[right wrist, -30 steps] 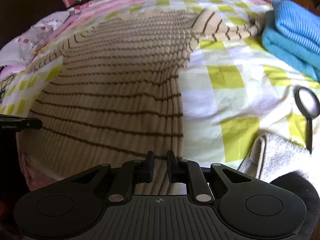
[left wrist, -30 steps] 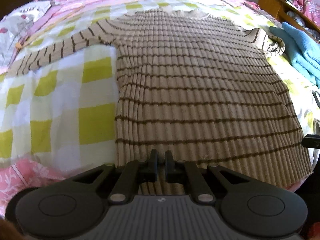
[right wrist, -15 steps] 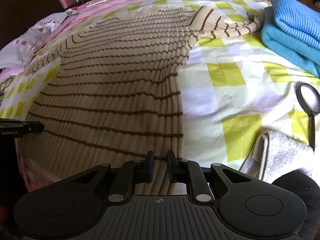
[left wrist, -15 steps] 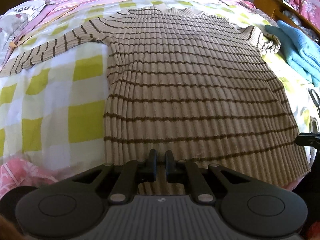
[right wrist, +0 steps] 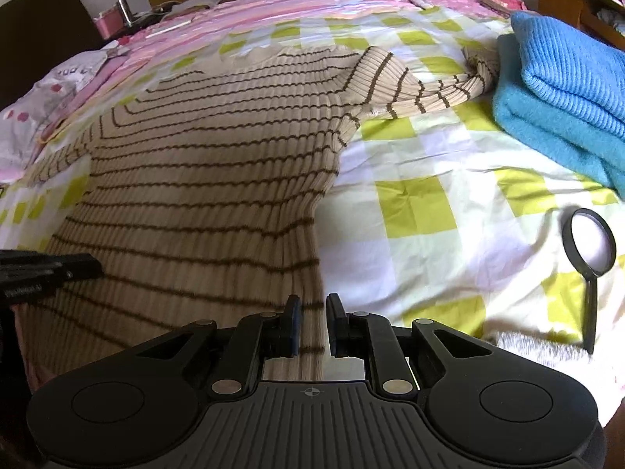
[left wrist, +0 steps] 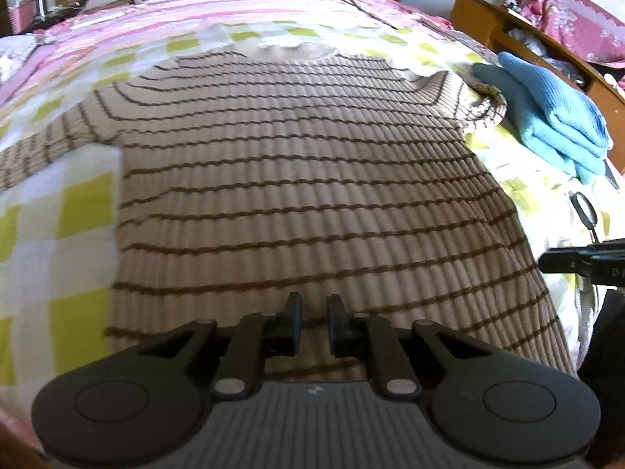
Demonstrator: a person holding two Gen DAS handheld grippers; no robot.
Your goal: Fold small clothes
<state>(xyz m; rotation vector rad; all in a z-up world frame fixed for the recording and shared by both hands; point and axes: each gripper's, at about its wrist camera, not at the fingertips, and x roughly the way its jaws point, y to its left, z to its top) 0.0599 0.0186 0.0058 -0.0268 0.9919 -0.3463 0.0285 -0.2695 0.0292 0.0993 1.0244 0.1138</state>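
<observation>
While our left gripper (left wrist: 312, 322) was opening over the sweater (left wrist: 304, 195) hem, our right gripper (right wrist: 312, 322) stayed narrowly parted at its edge, grip unclear.

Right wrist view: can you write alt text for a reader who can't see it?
A beige ribbed sweater with brown stripes lies spread on a yellow-checked bedsheet, its hem edge between the nearly closed fingers of the right gripper. To the right lie folded blue knitwear and a magnifying glass.

Left tool (left wrist: 312, 322) jaws opening over striped sweater (left wrist: 304, 195) hem
</observation>
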